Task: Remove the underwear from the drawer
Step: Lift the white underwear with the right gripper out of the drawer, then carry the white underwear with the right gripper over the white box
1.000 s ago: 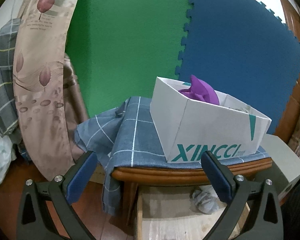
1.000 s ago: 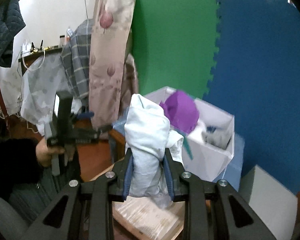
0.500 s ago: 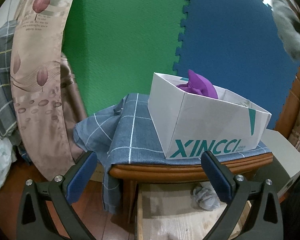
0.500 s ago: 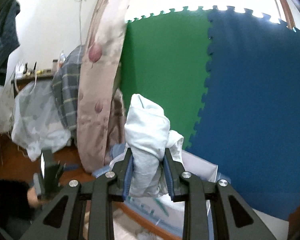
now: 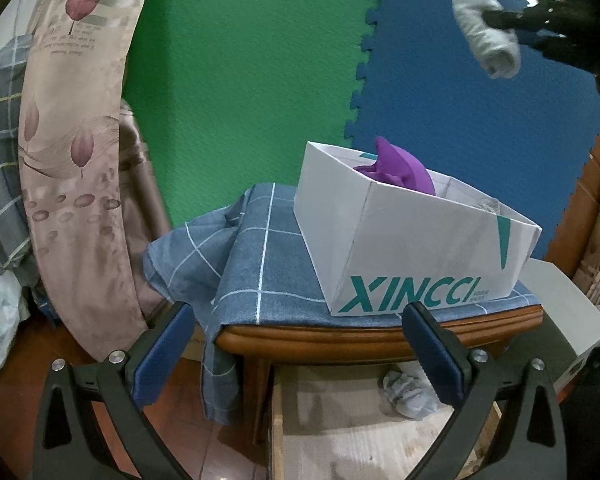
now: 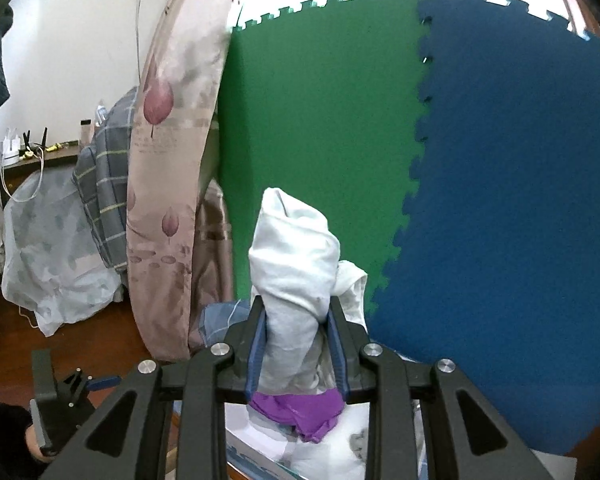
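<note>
At the left, the left gripper (image 5: 296,356) is held wide open and empty before the open drawer (image 5: 340,440). To the right, the rolled pale underwear (image 6: 296,280) is clamped upright in the right gripper (image 6: 296,350), above the white box (image 5: 400,248), which lies below it.

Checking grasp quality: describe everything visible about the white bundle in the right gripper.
The bundle is pale white-grey soft cloth, rolled and creased, standing roughly upright. The right gripper is shut on its lower part, blue pads pressing both sides; the top and a loose fold on the right stick out past the fingertips. The left wrist view shows it held in the air above the box, touching nothing else.
</note>
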Motion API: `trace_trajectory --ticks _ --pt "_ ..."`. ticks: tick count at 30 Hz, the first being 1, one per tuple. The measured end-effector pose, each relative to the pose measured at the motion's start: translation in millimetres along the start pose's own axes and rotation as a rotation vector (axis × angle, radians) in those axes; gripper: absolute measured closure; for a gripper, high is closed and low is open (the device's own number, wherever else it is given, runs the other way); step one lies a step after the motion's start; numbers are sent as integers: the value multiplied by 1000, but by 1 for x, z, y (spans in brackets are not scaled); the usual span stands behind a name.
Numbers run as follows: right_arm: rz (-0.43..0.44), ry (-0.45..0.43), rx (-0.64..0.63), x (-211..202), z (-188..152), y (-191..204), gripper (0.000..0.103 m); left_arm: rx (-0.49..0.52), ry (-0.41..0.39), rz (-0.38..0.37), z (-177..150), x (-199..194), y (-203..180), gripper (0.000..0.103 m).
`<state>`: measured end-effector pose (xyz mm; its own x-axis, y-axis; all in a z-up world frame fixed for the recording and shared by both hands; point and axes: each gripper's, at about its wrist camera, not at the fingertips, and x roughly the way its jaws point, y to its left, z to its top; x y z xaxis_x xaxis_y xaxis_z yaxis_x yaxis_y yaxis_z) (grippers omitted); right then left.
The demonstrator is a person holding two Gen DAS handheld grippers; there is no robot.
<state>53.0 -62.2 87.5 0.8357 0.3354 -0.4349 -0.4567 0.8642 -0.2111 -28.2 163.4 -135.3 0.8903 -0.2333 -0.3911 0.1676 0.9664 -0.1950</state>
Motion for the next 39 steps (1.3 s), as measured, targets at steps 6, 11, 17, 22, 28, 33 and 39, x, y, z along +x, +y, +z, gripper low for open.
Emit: trace_trajectory --ticks 6,11,17,22,28,33,39 --pt "13 69 -1 41 -21 16 75 0 3 -3 0 1 0 0" --pt "29 132 5 69 -41 25 75 -2 3 -6 -1 0 1 0" --pt "35 191 -1 91 -61 31 75 -6 7 -7 -1 0 1 0" --pt "41 227 -12 104 -73 39 75 -4 8 -4 -1 0 0 0" --pt "66 269 -25 119 -83 51 75 -5 9 -3 -1 1 0 0" --pt "82 301 -30 129 -89 59 75 -5 12 -2 -2 1 -2 0" --pt "98 332 -10 139 -95 60 74 -5 11 -2 -3 1 -2 0"
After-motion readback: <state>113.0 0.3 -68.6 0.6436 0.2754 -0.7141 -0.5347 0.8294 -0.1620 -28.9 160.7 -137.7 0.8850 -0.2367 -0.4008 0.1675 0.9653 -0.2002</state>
